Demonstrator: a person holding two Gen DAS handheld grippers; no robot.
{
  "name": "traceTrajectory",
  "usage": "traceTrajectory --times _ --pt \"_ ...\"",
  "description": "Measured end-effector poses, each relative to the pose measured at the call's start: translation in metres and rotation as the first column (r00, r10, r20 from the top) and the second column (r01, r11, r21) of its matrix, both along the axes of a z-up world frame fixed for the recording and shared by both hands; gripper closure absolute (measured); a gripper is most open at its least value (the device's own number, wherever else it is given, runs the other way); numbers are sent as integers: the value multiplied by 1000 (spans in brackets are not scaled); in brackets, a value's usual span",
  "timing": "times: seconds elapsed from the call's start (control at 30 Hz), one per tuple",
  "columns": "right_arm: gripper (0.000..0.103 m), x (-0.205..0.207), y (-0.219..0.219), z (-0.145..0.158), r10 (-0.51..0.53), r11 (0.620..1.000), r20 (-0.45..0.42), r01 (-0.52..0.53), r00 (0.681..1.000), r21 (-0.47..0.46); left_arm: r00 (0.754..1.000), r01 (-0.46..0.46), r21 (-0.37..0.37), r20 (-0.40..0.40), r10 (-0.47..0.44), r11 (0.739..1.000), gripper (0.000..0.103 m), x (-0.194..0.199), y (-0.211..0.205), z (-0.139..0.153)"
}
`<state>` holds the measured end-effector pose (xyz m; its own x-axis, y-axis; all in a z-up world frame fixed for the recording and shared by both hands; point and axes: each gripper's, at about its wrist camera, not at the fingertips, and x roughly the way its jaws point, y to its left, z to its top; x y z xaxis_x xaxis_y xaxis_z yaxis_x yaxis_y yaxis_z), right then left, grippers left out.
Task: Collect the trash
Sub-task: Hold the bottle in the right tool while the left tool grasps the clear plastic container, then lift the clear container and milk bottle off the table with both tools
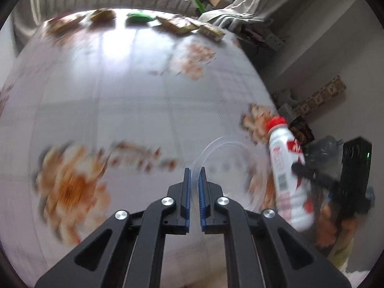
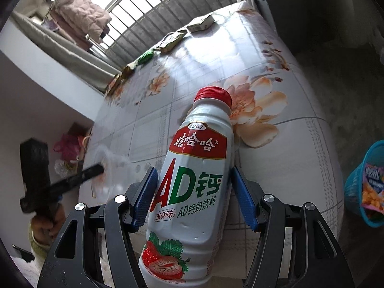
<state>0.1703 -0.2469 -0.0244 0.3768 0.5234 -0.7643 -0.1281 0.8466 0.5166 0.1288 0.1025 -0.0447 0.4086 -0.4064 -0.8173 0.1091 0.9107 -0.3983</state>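
Right tool (image 2: 193,193) clamped on milk bottle (image 2: 192,192) above floral table (image 2: 288,156); left tool (image 1: 194,175) nearly together around a clear lid (image 1: 230,165).

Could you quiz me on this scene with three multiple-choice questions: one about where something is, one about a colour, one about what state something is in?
1. Where is the blue basket?
A. On the table's middle
B. Off the table's right edge
C. Between the gripper's fingers

2. What colour is the bottle cap?
A. Red
B. Green
C. Yellow

3. What is the right gripper doing?
A. Empty, wide open
B. Pinching a packet
C. Clamped on the bottle

Answers: 1 B, it shows beyond the floral table edge. 2 A, the cap is red. 3 C, both blue pads press the bottle's sides.
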Motion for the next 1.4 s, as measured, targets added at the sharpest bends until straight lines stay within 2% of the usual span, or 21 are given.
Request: traceTrajectory --times 0.17,0.23,0.3,0.47,0.83,0.87,1.0,1.1,1.4 --pt "44 -1 3 0 -13 1000 -8 12 1000 -16 998 -39 18 43 38 999 96 -22 5 -3" --pt "43 0 2 0 -25 999 -17 25 1000 -20 998 -43 12 48 42 999 92 -23 5 -5" --pt "43 0 3 1 -31 999 -20 31 999 -28 998 -43 11 53 42 999 79 -23 4 -4" --pt "42 1 4 1 -42 998 -27 41 999 -45 995 -37 49 96 32 998 66 -23 1 0" --pt "41 3 13 0 -46 995 -26 44 999 -86 994 -35 83 105 26 996 65 -40 9 -10" --pt "41 3 13 0 -48 995 -27 45 998 -87 994 -35 73 106 27 997 66 -42 11 -9" --pt "41 1 14 0 -52 995 -26 49 998 -92 993 -32 55 119 25 998 86 -48 18 -5" --pt "41 1 14 0 -53 994 -22 51 998 -101 991 -34 43 130 28 999 95 -49 21 -3" --pt "41 1 17 0 -69 992 -24 66 997 -108 987 -16 21 161 13 1000 98 -43 11 7"
